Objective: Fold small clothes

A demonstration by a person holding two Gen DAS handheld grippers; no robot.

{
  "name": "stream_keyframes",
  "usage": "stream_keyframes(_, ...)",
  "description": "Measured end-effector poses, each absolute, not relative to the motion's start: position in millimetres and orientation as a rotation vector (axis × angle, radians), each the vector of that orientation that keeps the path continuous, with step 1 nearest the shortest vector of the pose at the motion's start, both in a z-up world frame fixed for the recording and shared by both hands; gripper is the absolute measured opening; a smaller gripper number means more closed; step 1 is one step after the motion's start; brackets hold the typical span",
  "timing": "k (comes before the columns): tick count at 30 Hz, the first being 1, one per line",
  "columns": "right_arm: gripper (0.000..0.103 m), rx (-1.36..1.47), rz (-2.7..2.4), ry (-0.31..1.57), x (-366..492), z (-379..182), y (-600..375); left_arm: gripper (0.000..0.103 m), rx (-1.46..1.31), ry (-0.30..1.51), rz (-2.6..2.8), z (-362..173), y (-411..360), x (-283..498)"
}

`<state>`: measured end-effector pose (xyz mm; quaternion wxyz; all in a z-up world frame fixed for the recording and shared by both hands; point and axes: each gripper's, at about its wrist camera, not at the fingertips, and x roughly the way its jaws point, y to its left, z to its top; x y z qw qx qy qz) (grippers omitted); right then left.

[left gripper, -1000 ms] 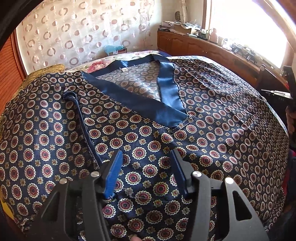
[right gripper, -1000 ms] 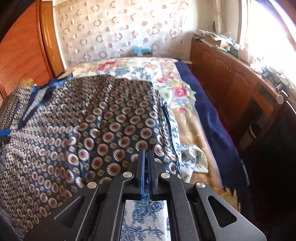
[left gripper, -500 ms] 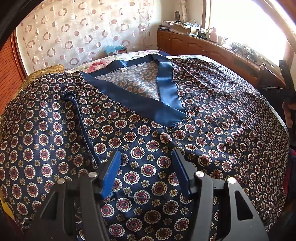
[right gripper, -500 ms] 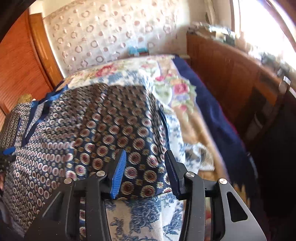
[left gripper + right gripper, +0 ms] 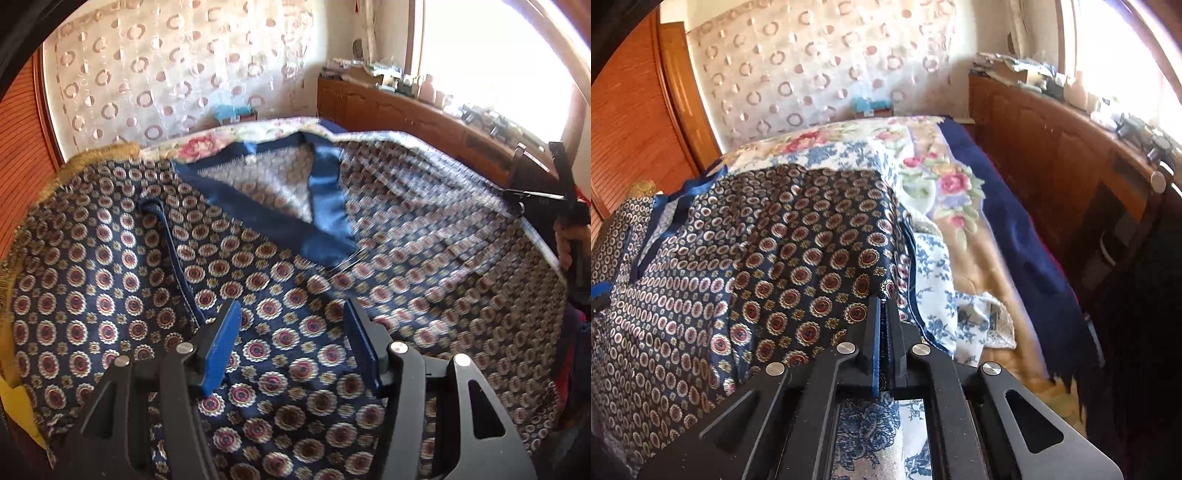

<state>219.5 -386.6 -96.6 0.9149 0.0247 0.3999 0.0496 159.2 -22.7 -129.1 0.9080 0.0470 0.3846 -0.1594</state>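
A: Left wrist view, reading from 9 o'clock to 3 o'clock. What lies under the left gripper (image 5: 291,332)?

B: A navy satin garment printed with red-and-cream medallions (image 5: 122,280), spread flat over the bed. The gripper's blue-padded jaws stand apart, released, with the printed cloth showing between them; nothing is pinched. A narrow navy tie strap (image 5: 173,254) runs from 11 o'clock down toward the left finger. The plain navy V-shaped neckband (image 5: 280,221) lies at 12 o'clock, and the paler inner side of the cloth shows inside the V.

A: And at 3 o'clock?

B: The garment's far edge is lifted and blurred, and a person's hand (image 5: 567,243) with the other gripper's black frame stands there.

A: Right wrist view, same order.

B: At 9 o'clock, a blue pad of the left gripper shows at the frame's edge. The garment (image 5: 783,266) fills 9 to 12 o'clock. At 12 o'clock the right gripper (image 5: 883,314) is clenched, grasping the garment's side edge, which rises into the closed pads. Just beside it, toward 1 o'clock, lies a white cloth with blue floral print (image 5: 938,273). Farther toward 2 o'clock comes the floral bedspread with pink roses (image 5: 953,184), then a dark blue blanket (image 5: 1027,243), then a brown wooden cabinet (image 5: 1052,155) along the wall.
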Motion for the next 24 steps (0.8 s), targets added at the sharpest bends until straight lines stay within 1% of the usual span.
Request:
stream_keyframes(6,0.0,0.006,0.124,0.743,215.7,-69.7,-365.7,0.057,0.07,0.738,-0.354,-106.7,-29.0,139.5)
stream_keyframes(13,0.0,-0.097,0.261,0.657,220.4,-34.6,-299.9,0.056,0.055,0.695,-0.37,-90.7,-37.9,125.9)
stream_keyframes(16,0.0,-0.141,0.339,0.655,221.4,-35.7,-264.4,0.056,0.043,0.696,-0.384,-87.6,-38.7,120.2)
stream_keyframes(20,0.0,-0.172,0.428,0.698,217.2,-52.6,-228.3,0.057,0.031,0.678,-0.382,-84.7,-37.7,111.8)
stream_keyframes(21,0.002,-0.178,0.437,0.709,215.8,-57.5,-224.0,0.057,0.025,0.674,-0.383,-84.0,-36.1,109.4)
stream_keyframes(23,0.013,-0.178,0.435,0.724,213.6,-64.5,-221.0,0.056,0.013,0.668,-0.383,-82.9,-33.9,106.0)
stream_keyframes(24,0.017,-0.165,0.434,0.733,214.0,-66.5,-222.8,0.056,0.011,0.666,-0.382,-82.2,-34.6,106.0)
